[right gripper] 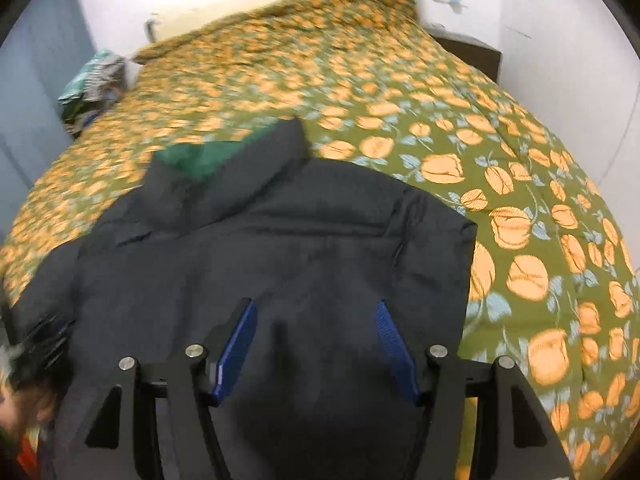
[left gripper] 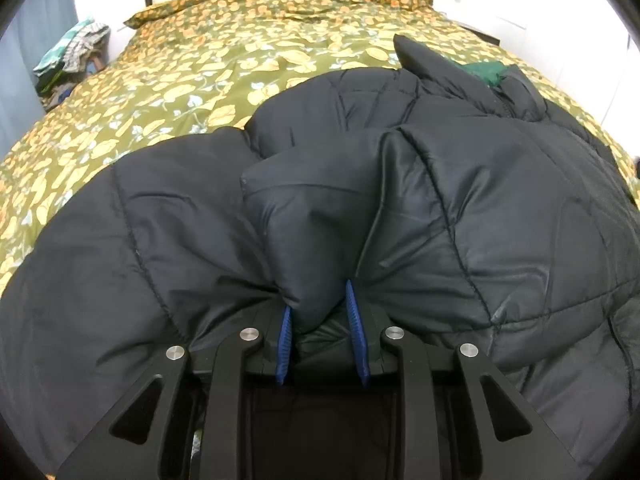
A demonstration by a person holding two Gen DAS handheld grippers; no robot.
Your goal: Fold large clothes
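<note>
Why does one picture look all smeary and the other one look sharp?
Right wrist view: the bedspread and jacket are smeared by motion blur, though the flowers at the right stay crisper. Left wrist view: the jacket is sharp, stitching clear. Both views bulge like a fishbowl, with dark corners and washed-out white walls.

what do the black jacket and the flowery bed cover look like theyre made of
Black puffer jacket: looks like smooth synthetic shell, probably nylon or polyester, with a slight sheen; stitched quilt lines and puffy panels suggest padded filling. Its inner collar lining is green, fabric unclear.
Floral bed cover: matte woven cloth, likely cotton or a blend, with soft creases and a printed orange-on-olive pattern.
</note>
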